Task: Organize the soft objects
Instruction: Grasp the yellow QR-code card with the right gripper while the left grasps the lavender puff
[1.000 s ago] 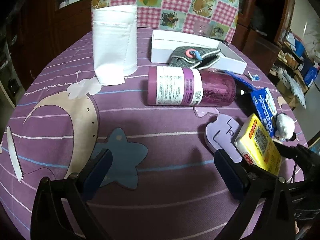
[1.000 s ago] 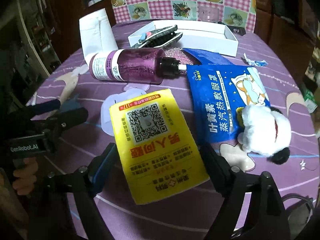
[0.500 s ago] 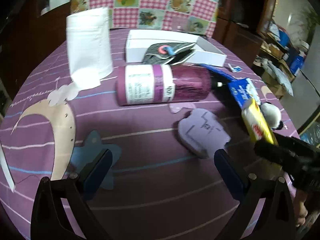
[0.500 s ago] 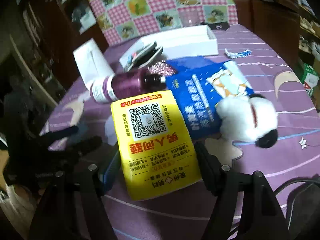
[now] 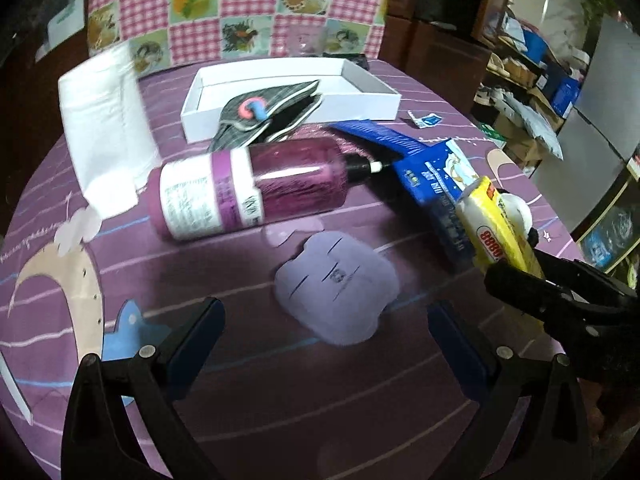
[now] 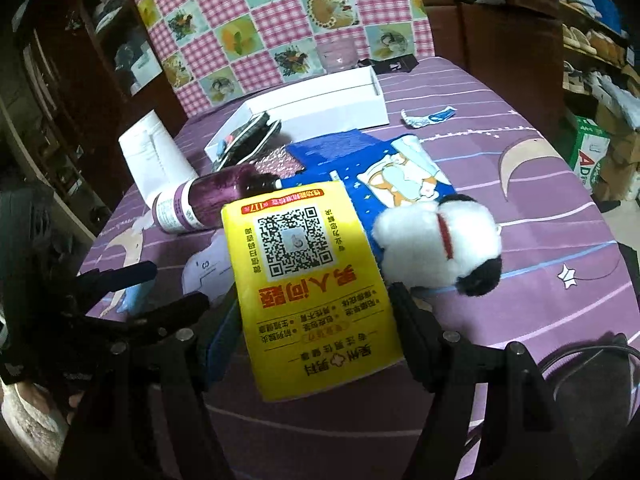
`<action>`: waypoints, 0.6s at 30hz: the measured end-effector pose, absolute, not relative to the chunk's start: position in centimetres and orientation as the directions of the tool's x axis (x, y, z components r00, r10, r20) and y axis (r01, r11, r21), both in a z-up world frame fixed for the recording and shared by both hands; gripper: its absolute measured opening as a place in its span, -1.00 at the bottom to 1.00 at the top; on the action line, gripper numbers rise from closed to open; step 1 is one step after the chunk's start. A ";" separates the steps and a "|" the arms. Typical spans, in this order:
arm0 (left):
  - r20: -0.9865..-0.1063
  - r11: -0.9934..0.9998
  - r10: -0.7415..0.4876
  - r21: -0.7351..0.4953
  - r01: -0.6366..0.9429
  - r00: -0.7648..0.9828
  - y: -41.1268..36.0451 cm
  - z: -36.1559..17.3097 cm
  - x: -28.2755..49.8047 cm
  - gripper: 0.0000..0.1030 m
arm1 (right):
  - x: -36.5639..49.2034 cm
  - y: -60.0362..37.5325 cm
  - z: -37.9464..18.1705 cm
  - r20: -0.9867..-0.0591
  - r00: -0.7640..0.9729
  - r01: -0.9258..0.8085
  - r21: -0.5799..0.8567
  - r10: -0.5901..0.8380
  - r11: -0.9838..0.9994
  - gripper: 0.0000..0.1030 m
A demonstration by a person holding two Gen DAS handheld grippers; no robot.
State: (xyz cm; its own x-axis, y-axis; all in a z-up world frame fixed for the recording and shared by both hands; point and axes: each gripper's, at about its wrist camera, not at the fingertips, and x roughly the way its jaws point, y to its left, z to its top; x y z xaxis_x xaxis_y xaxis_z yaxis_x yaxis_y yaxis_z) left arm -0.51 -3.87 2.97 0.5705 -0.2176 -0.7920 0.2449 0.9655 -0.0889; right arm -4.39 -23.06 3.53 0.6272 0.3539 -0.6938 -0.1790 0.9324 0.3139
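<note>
My right gripper is shut on a yellow tissue pack printed with a QR code, and holds it tilted a little above the purple tablecloth. In the left wrist view the same pack shows edge-on at the right, clamped by the right gripper's black fingers. A white and black plush toy lies just right of the pack, on a blue eye-mask packet. My left gripper hangs open over the cloth with nothing between its fingers.
A purple bottle lies on its side mid-table. Behind it stands a white open box with a grey pouch hanging over its rim. A white paper roll stands at the left. A checked chair back is beyond the table.
The right gripper's fingers closed in on the yellow pack and raised it off the cloth. The left gripper drifted right across the table and rolled; the bottle now sits nearer its centre.
</note>
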 end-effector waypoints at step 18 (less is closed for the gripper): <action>-0.816 0.987 -0.132 -0.056 0.151 0.563 -4.9 0.8 1.0 0.57 | -3.3 -26.0 2.9 -0.661 0.600 -0.098 0.499 0.452 0.861 0.39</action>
State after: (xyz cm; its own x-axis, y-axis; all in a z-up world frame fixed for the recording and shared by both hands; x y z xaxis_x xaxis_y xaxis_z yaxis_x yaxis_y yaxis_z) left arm 1.01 -4.94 0.81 0.5628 -0.1319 -0.8160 0.1505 0.9870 -0.0557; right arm -3.32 -26.05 2.87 0.5997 0.4516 -0.6607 -0.0979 0.8608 0.4995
